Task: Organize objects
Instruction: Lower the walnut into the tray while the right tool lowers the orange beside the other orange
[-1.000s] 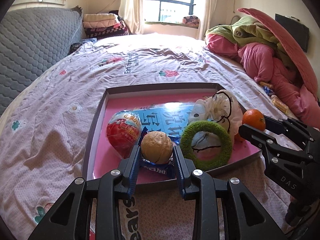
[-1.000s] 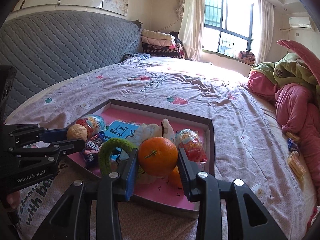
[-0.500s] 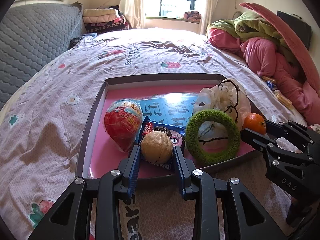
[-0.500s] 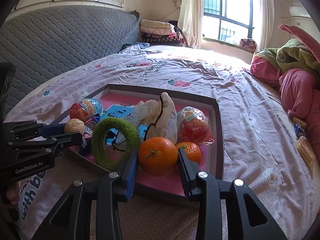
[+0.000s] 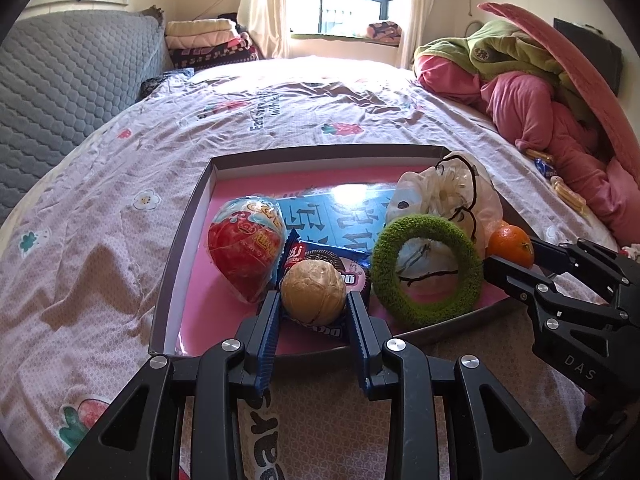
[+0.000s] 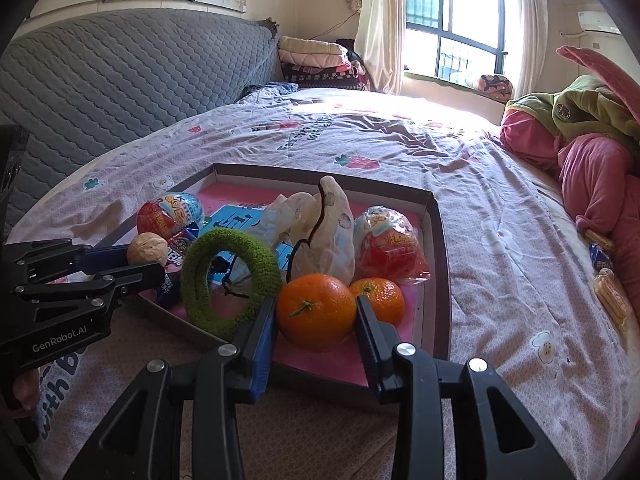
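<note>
Wrinkled tan walnut clamped in left tool, glossy round orange in right tool.

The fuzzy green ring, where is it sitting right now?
The green ring leans at the near edge of the pink-lined tray, between the walnut in the left gripper and the orange in the right gripper.

Landmark: tray.
Far-left part of tray floor bare pink, passable behind red egg pack.
Near rim crowded: cookie pack, green ring leaning on rim, white bag upright mid-tray.
Right side: second egg pack, loose orange.
Bedsheet left of tray open.
</note>
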The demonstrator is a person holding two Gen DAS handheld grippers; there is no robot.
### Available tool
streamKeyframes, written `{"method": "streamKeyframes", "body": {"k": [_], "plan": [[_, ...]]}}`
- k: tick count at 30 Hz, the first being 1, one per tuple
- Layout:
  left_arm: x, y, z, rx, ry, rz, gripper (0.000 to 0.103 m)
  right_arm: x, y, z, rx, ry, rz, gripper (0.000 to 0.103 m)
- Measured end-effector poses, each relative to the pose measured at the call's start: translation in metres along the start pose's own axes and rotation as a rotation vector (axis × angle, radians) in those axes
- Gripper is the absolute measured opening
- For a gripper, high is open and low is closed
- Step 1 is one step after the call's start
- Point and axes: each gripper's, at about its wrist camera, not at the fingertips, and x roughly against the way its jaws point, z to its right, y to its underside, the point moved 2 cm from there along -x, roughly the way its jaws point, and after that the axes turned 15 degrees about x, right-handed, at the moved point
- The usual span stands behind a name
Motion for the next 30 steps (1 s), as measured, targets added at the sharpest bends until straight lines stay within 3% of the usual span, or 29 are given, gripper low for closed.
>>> {"method": "streamKeyframes", "body": {"k": [30], "plan": [[0.0008,-0.0006,-0.0030,0.020,0.012,-0.024,0.033,0.0007,0.0062,0.0066,-0.043,-0.018,-0.018,0.039]]}}
